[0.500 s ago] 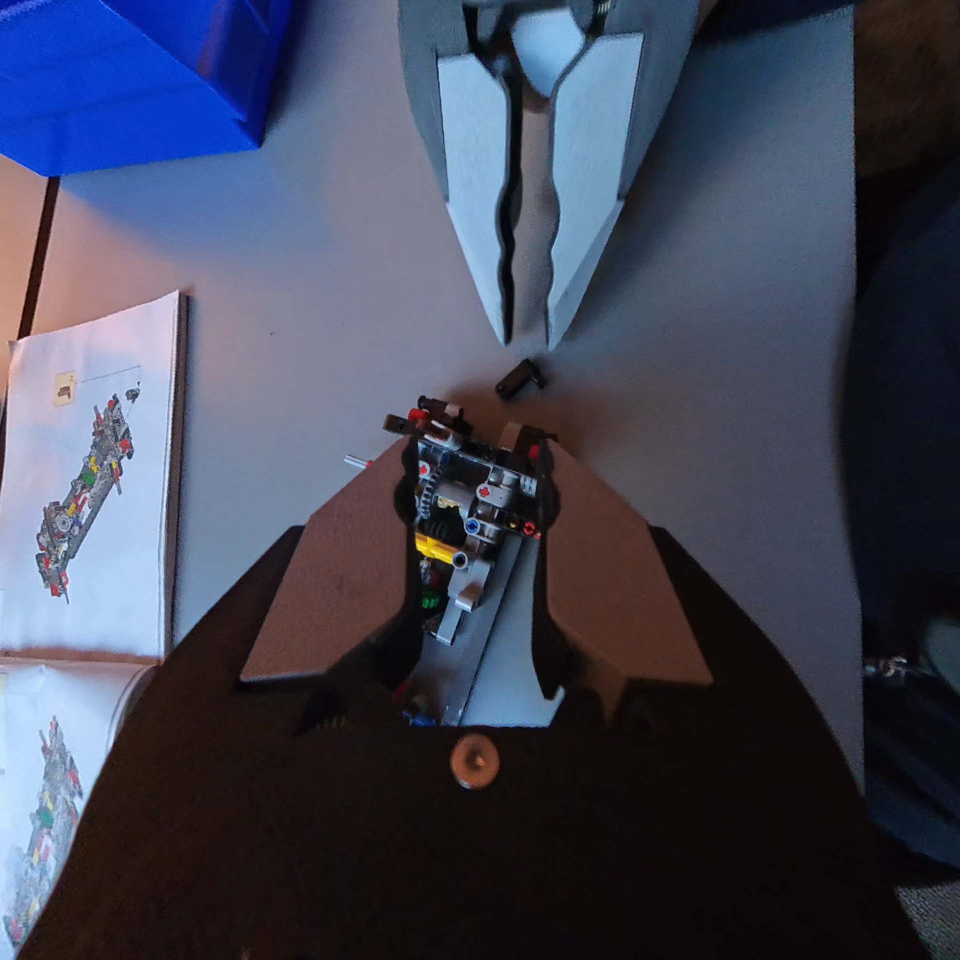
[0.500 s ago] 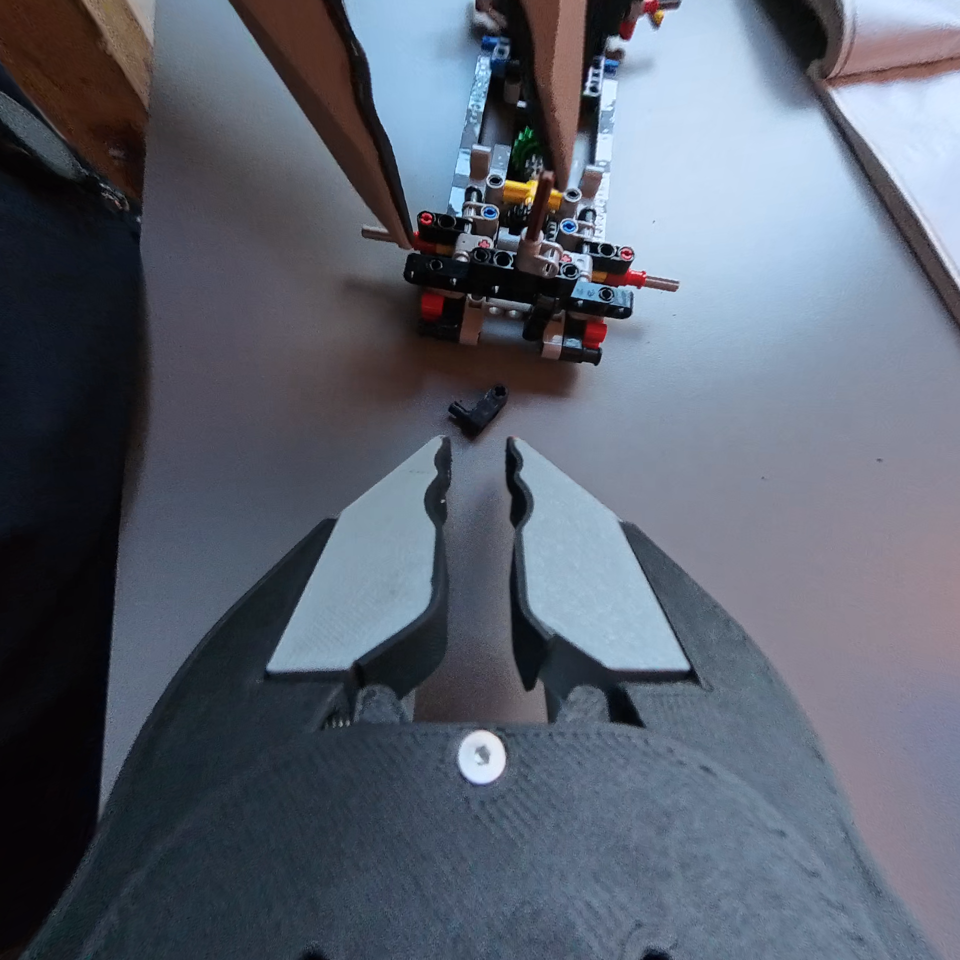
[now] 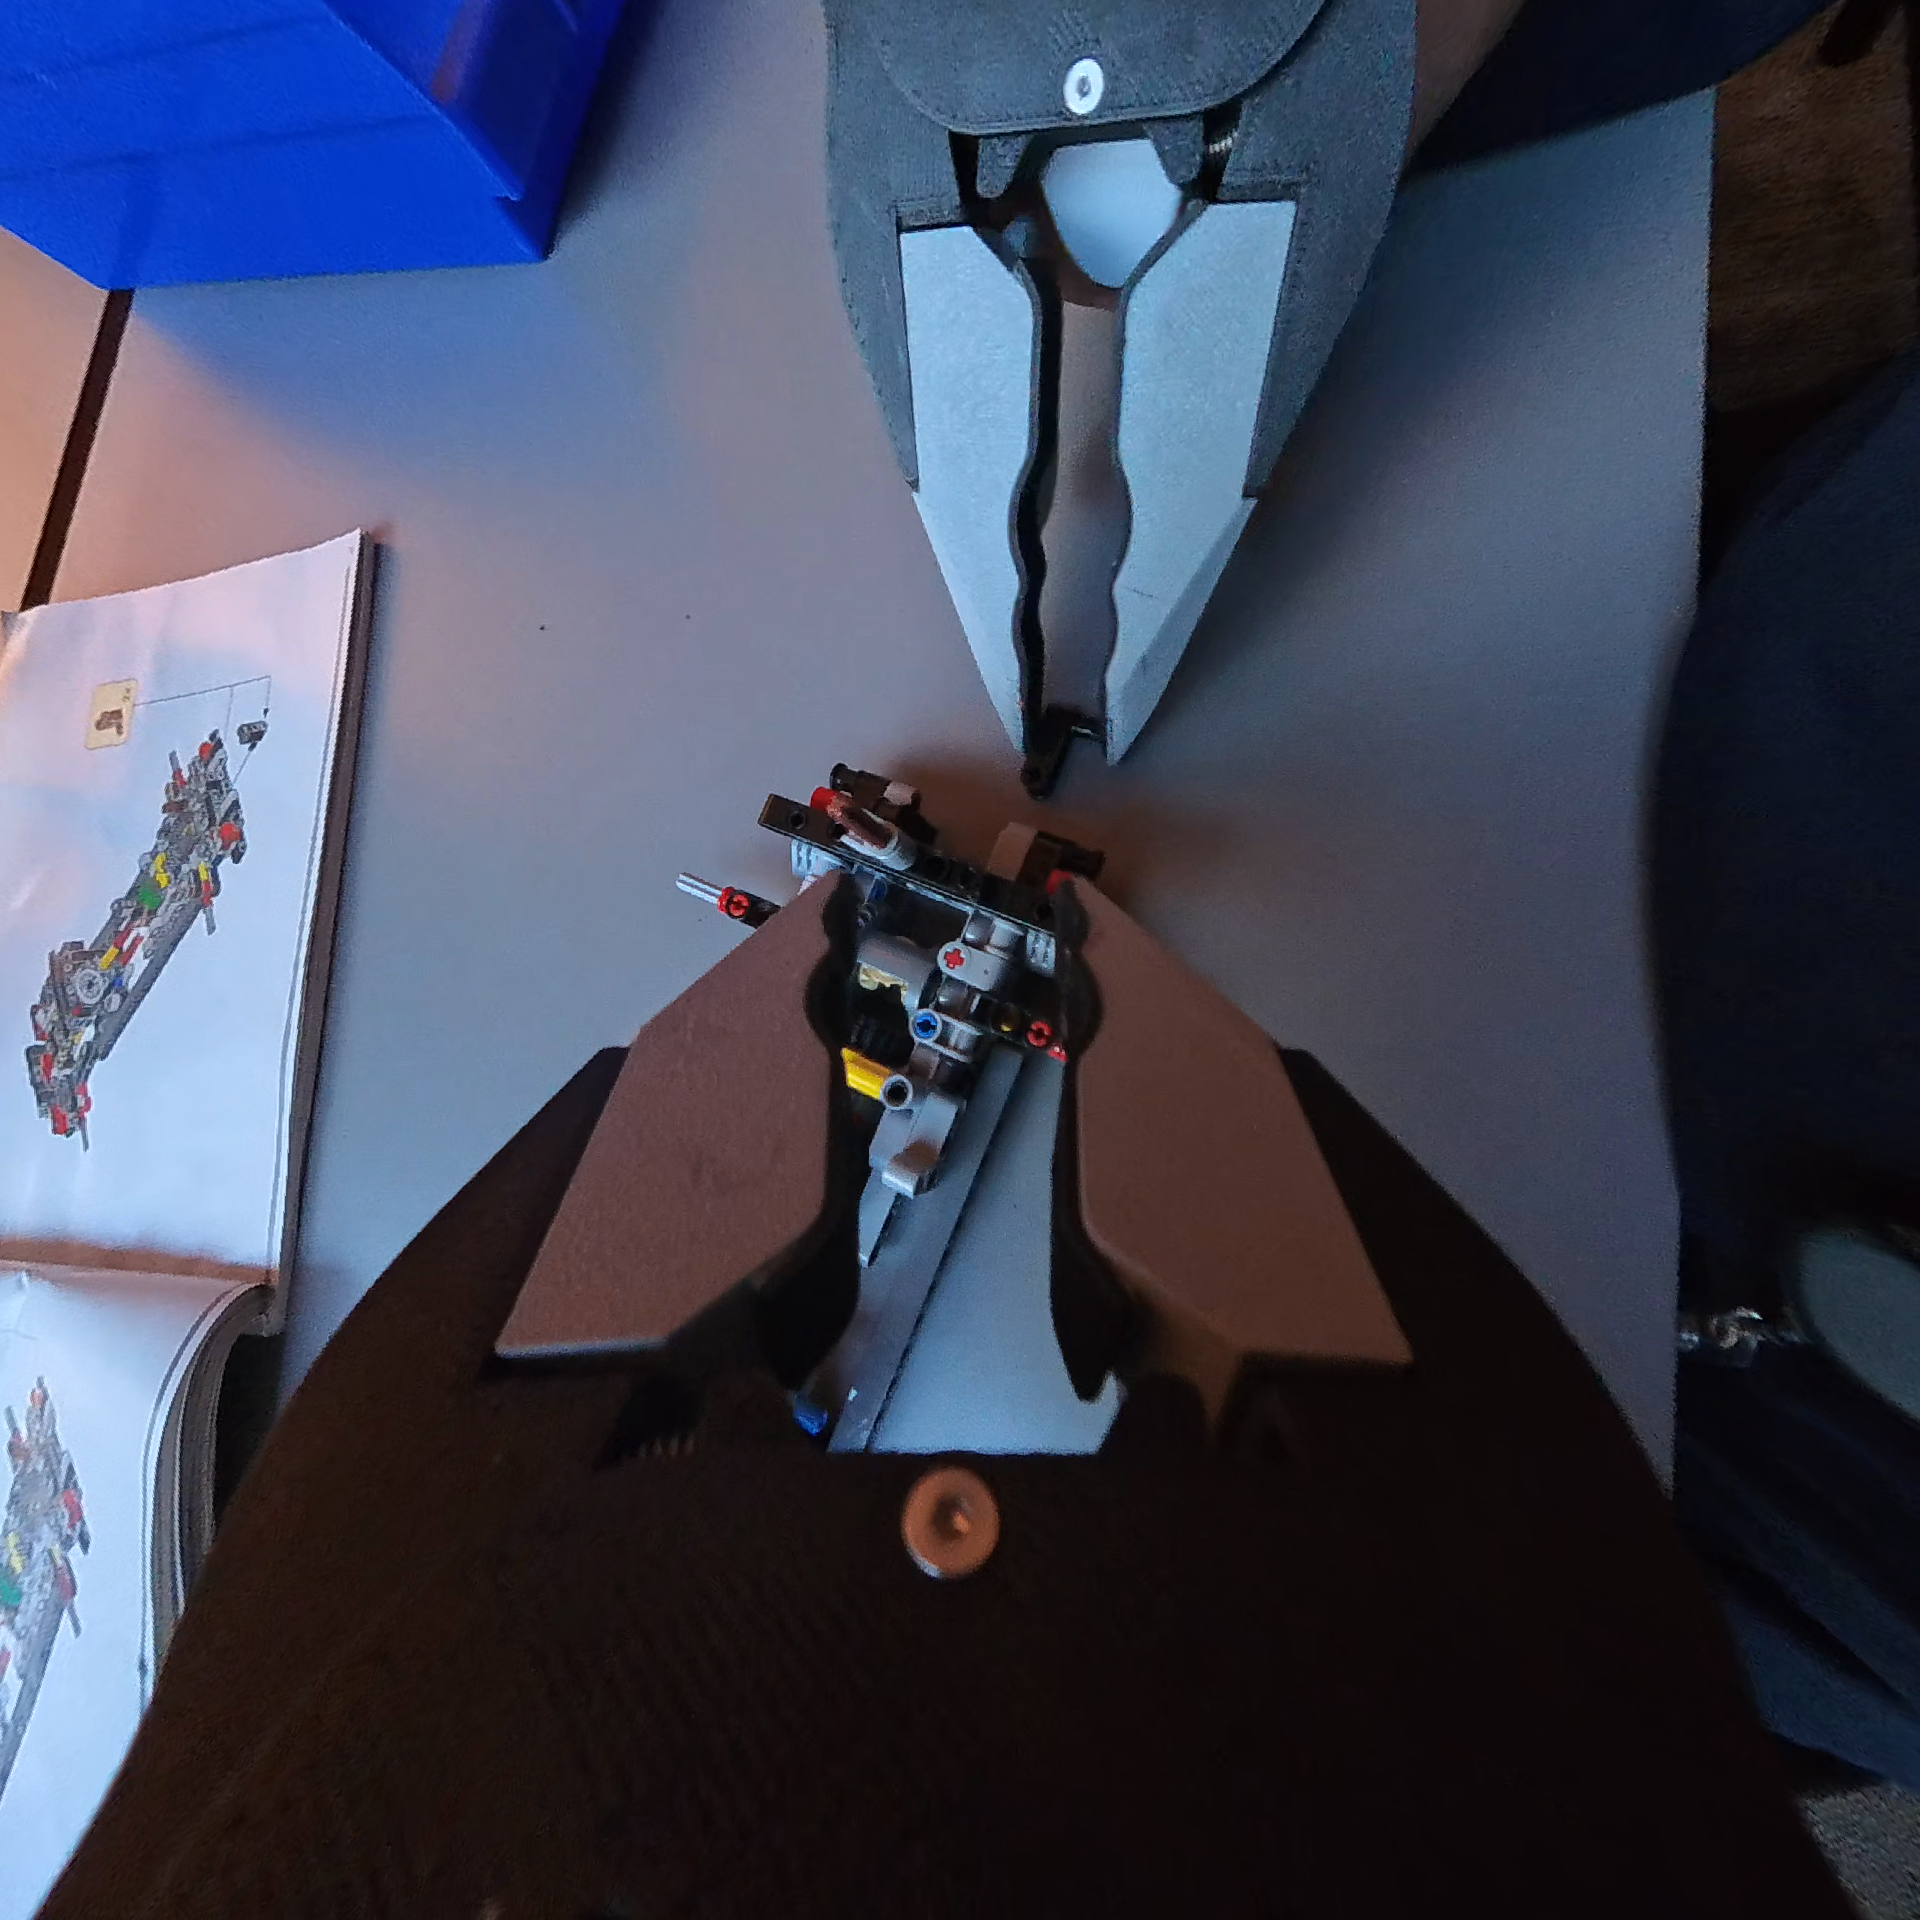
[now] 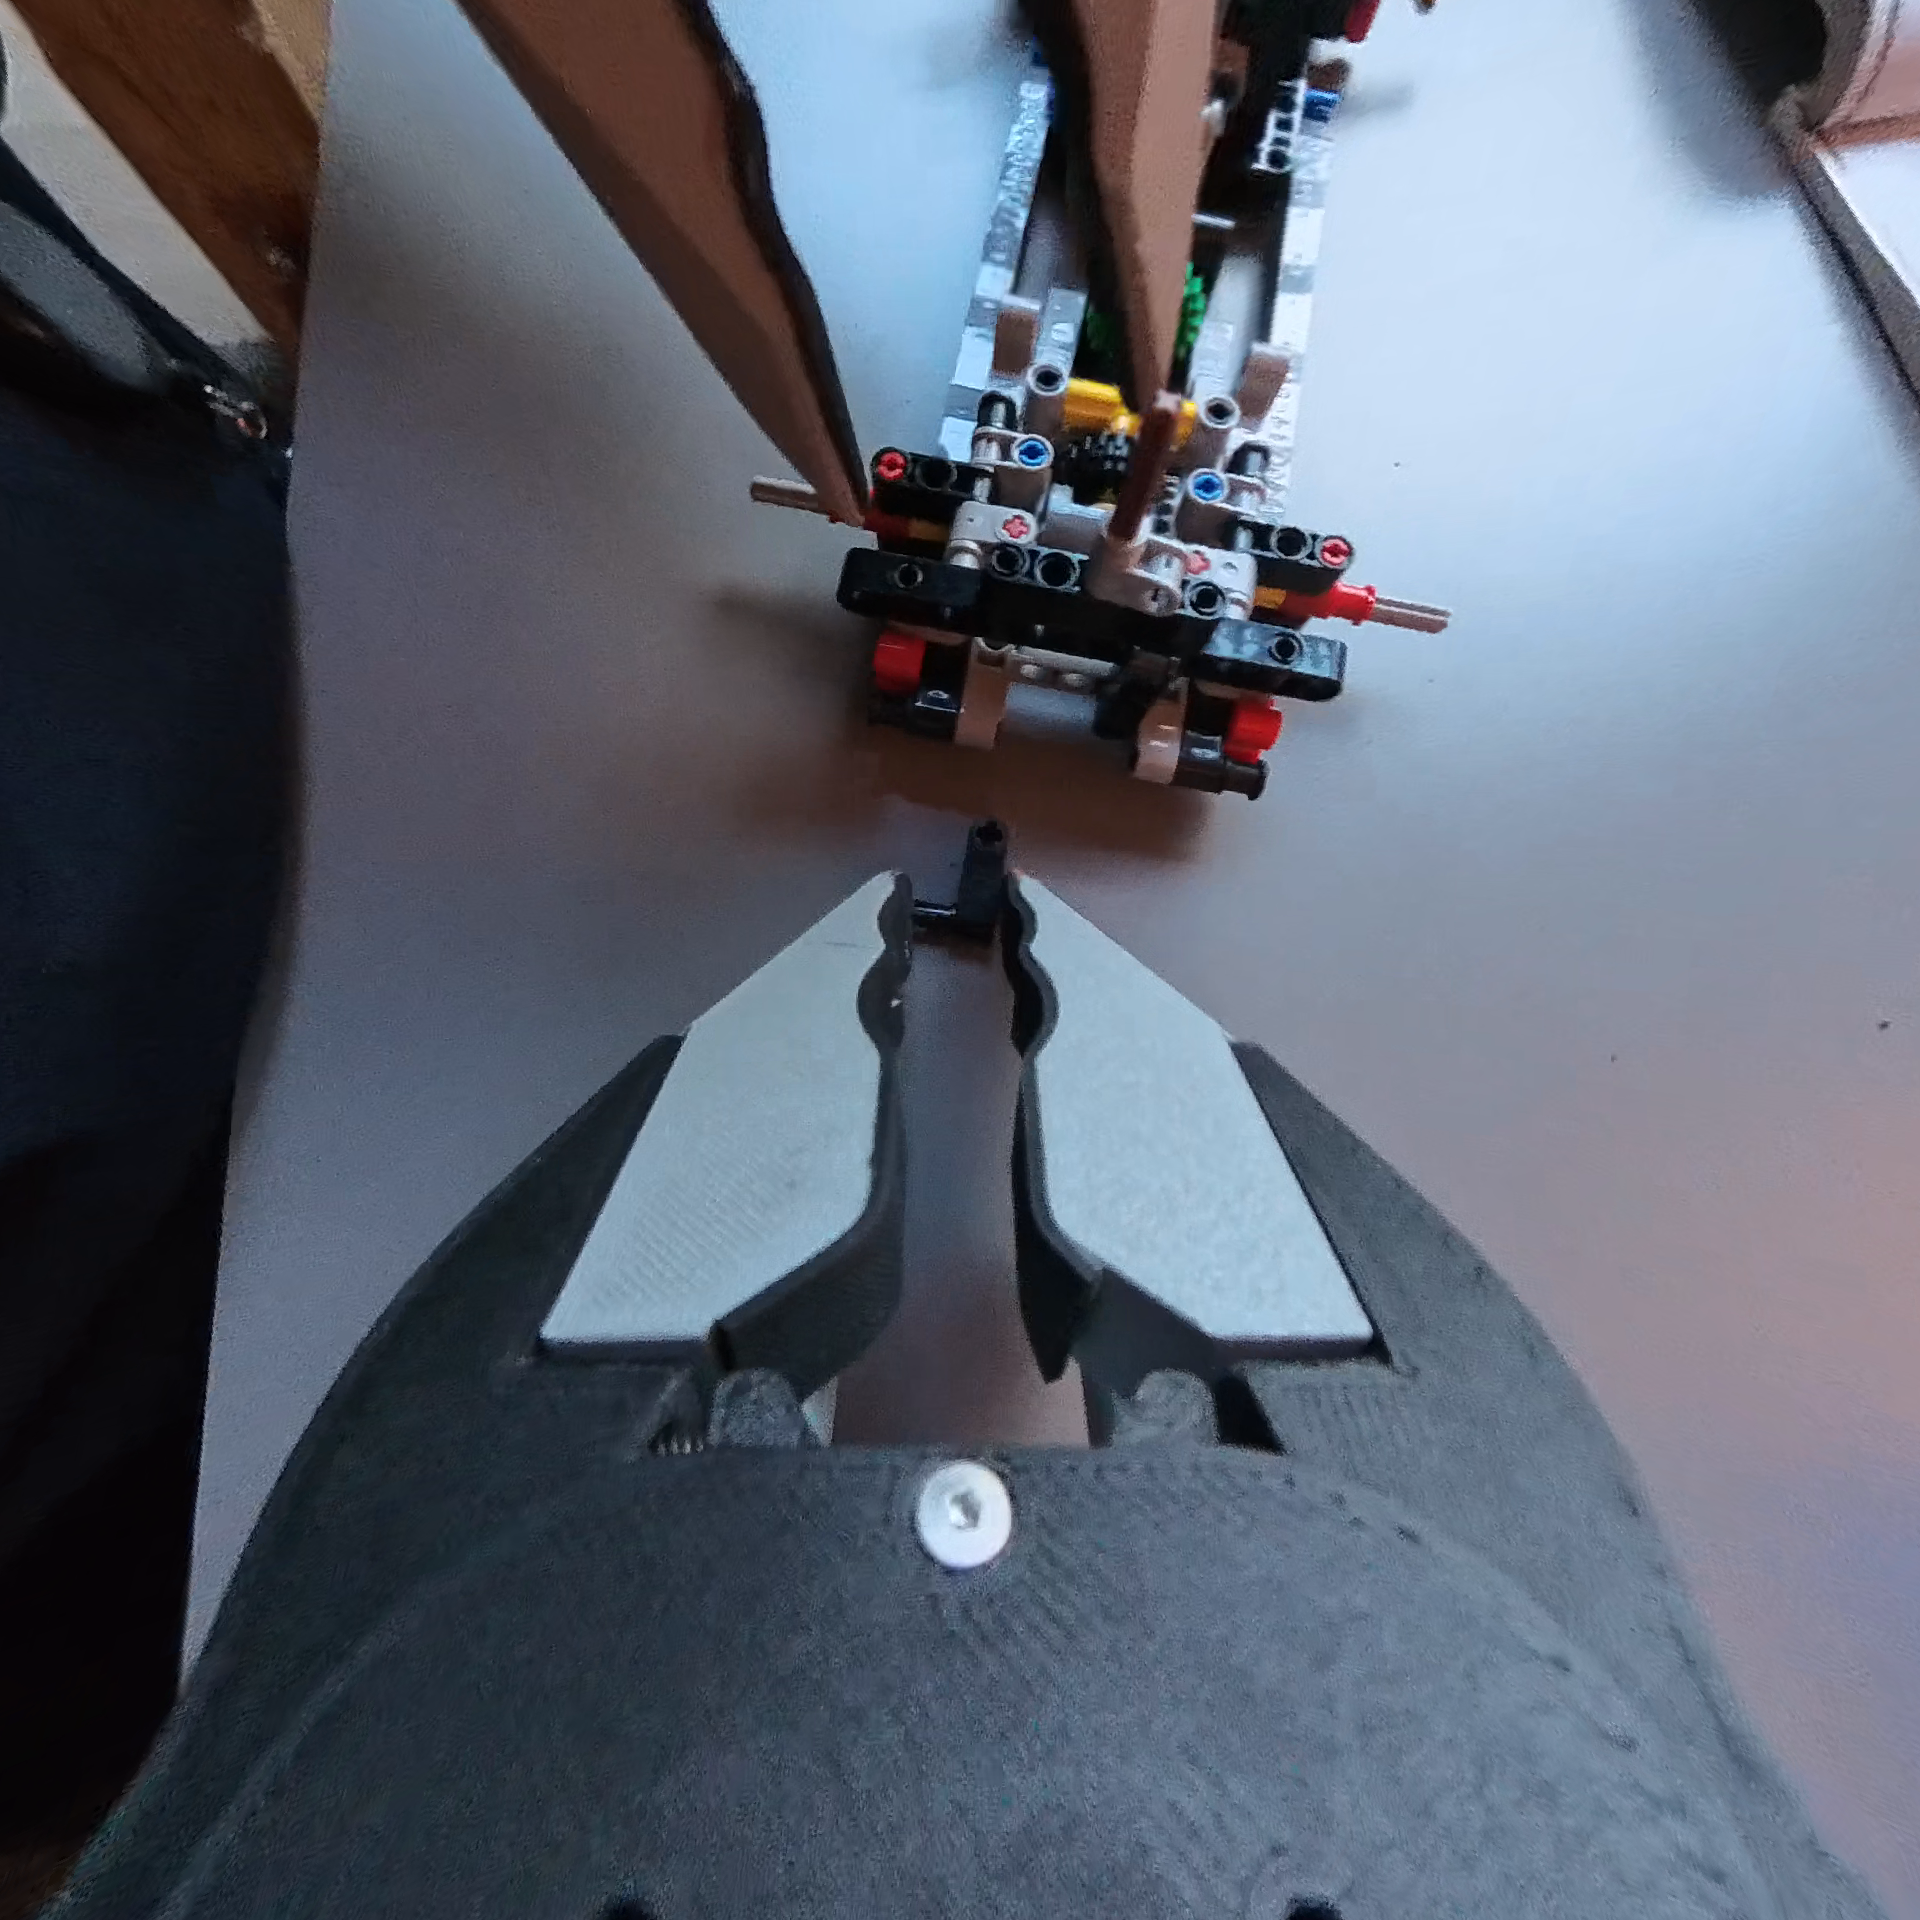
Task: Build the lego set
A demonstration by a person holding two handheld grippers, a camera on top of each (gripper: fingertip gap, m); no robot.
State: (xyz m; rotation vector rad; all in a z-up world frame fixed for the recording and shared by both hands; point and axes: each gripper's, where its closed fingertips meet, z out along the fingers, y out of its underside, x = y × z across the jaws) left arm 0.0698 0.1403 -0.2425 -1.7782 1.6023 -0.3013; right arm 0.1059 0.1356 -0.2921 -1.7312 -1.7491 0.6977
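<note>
One brick chassis [image 3: 940, 997] (grey-black, long) is clamped by left gripper [image 3: 951, 904]; one small black connector [image 4: 977, 883], just before it, is pinched by right gripper [image 4: 956, 899].

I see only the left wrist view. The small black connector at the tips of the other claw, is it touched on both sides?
Observer: In the right wrist view, the black connector lies across the right claw. Its thin pin meets one fingertip, its body the other.
Operator: Where do my claw's fingers stand on the chassis?
Observer: One finger of the left claw comes down inside the frame of the chassis, by an upright brown axle. Whether it presses, I cannot tell.
Operator: And the second one?
Observer: The second finger ends outside the frame, beside a grey axle hidden in your view.
</note>
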